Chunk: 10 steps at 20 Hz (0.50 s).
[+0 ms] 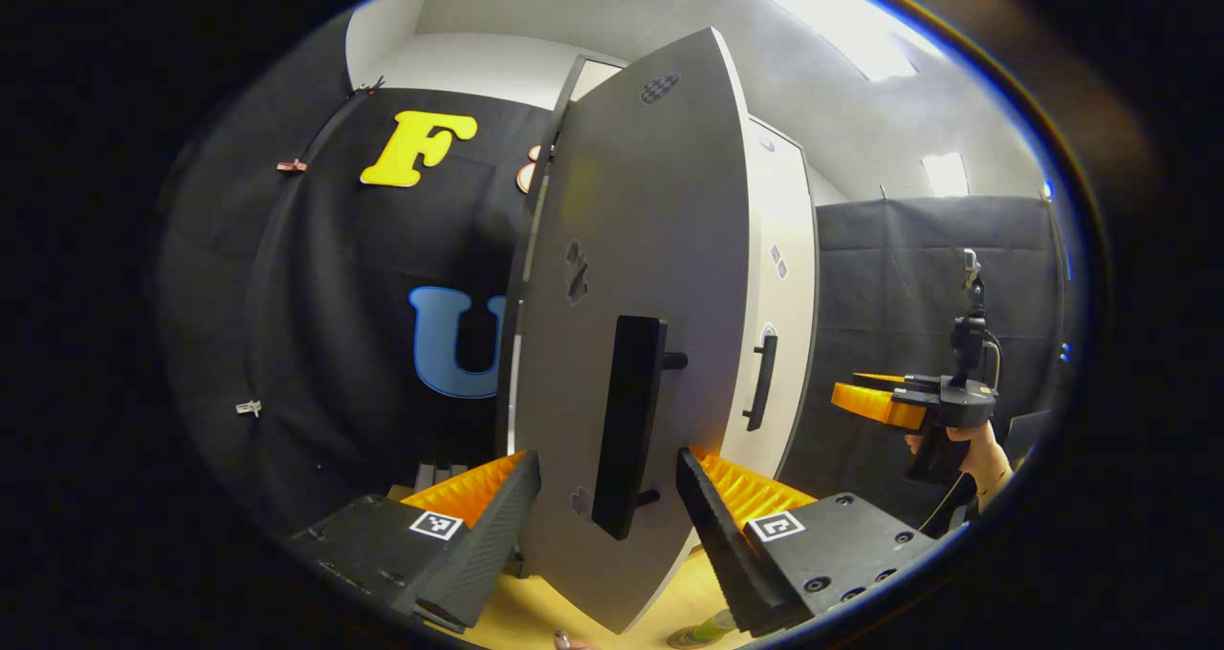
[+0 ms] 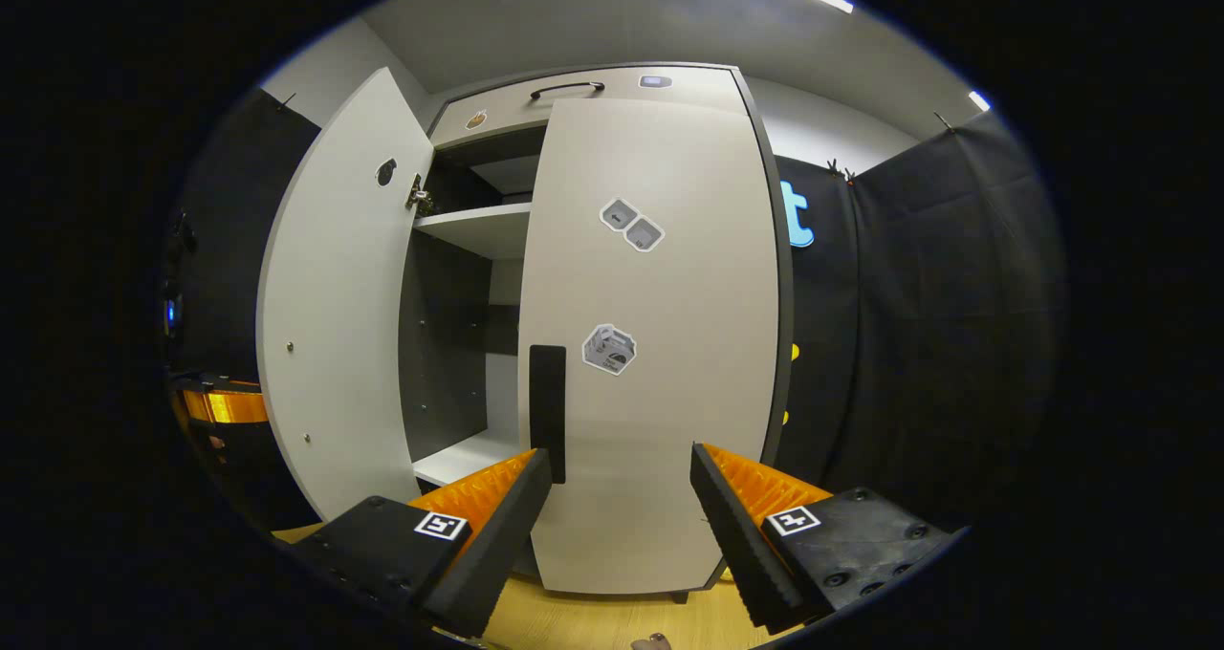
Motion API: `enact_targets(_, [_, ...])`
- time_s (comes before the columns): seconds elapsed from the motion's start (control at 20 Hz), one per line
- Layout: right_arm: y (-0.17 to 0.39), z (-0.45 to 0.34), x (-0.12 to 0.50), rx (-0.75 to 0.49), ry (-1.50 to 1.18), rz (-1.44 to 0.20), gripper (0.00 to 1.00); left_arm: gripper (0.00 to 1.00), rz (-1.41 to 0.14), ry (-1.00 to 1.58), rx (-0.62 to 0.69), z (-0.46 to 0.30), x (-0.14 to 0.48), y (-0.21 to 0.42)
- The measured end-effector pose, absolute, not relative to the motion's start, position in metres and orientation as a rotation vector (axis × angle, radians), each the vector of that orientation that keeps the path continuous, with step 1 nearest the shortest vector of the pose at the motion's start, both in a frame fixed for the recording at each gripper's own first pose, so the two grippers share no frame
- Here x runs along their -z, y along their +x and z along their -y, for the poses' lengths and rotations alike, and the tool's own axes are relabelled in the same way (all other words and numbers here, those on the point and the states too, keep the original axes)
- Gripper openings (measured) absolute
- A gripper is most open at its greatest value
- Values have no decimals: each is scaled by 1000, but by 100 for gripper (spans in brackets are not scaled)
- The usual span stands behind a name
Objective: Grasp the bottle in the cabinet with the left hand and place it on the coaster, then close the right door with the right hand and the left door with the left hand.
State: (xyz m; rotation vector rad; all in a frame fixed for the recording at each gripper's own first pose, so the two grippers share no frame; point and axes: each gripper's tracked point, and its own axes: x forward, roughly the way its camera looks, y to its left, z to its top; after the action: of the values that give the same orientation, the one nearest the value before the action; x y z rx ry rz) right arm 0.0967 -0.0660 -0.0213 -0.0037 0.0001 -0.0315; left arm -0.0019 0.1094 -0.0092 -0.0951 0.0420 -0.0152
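Closing the left door (image 1: 631, 277) looks like the step in hand: the right door (image 2: 660, 344) sits shut, the bottle (image 1: 706, 631) seemingly a green shape on the table at the frame's bottom edge. The left gripper (image 1: 608, 511), fingers apart, straddles the door handle (image 1: 628, 425); pushing inward comes next. The right gripper (image 2: 620, 526) hangs back, spread and empty.

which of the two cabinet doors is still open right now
The left door is open, swung outward so the shelves show behind it. The right door lies flush against the cabinet, shut.
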Motion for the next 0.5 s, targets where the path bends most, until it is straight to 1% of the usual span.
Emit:
enact_targets(0.15, [92, 68, 22, 22, -9, -1, 97, 93, -32, -89, 29, -98, 12, 20])
enact_targets(0.2, [90, 70, 23, 21, -12, -7, 97, 97, -35, -104, 29, -94, 14, 27])
enact_targets(0.25, [88, 72, 24, 21, -14, -14, 97, 93, -37, -126, 37, -89, 16, 34])
enact_targets(0.35, [85, 77, 25, 27, -21, -22, 97, 93, -36, -150, 48, -80, 18, 46])
enact_targets(0.5, [81, 86, 25, 51, -17, -31, 97, 93, -35, -109, 38, -71, 21, 69])
